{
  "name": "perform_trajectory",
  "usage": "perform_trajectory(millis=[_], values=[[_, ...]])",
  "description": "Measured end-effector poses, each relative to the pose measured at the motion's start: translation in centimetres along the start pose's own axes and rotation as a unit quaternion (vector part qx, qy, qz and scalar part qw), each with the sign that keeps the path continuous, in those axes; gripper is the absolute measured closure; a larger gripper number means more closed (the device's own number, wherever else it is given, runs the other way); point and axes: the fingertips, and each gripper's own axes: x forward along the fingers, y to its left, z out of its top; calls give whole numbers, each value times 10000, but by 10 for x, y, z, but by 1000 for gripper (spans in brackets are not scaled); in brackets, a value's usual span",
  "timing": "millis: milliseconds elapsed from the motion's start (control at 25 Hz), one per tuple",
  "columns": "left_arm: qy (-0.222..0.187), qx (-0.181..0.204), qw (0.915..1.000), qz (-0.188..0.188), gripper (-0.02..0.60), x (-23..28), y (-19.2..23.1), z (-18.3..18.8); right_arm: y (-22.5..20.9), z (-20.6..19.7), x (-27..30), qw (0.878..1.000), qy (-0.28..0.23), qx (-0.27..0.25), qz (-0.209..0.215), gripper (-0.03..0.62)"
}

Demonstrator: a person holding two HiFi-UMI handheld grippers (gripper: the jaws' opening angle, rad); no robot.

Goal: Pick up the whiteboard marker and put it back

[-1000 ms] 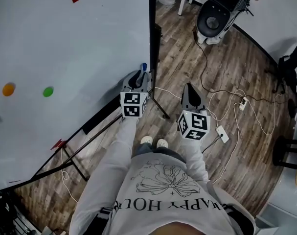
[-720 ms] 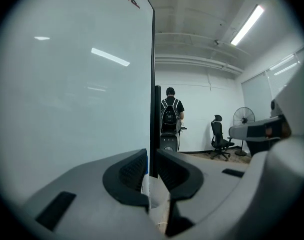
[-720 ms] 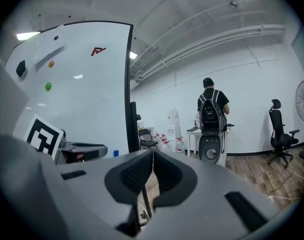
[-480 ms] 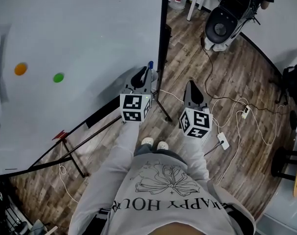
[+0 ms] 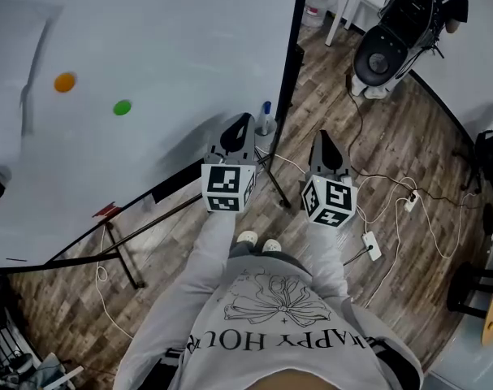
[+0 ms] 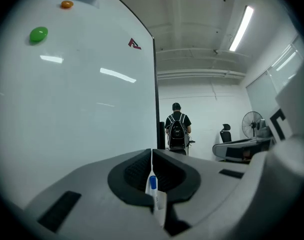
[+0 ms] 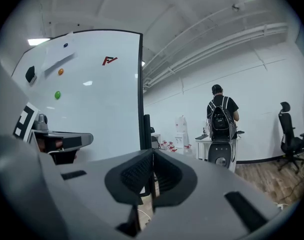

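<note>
The whiteboard marker (image 5: pixel 265 117), white with a blue cap, sticks out of my left gripper (image 5: pixel 248 122) beside the whiteboard's (image 5: pixel 149 63) dark right edge. In the left gripper view the marker (image 6: pixel 155 194) stands between the two pads, blue end up. The jaws have just been closing and now pinch it. My right gripper (image 5: pixel 322 141) hangs next to the left one over the wooden floor. Its jaws meet with nothing between them (image 7: pixel 152 160).
An orange magnet (image 5: pixel 64 81) and a green magnet (image 5: pixel 122 106) stick on the board. The board's stand legs (image 5: pixel 124 258) spread over the floor. Cables and a power strip (image 5: pixel 371 245) lie at the right. A person with a backpack (image 6: pixel 177 129) stands far ahead.
Both grippers have risen and moved forward along the board's right edge. The marker stayed with the left gripper, and the magnets now sit lower against it.
</note>
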Motion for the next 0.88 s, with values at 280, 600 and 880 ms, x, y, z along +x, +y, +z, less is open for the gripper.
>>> perform_trajectory(millis=[280, 600, 880], values=[[2, -46, 9999, 143, 572, -15, 7, 1, 7, 4, -6, 10000, -44, 25, 19, 589], [-4, 111, 9997, 215, 572, -27, 5, 2, 8, 2, -16, 10000, -24, 7, -33, 591], [-34, 123, 9997, 229, 572, -31, 2, 4, 7, 2, -22, 10000, -44, -1, -25, 591]])
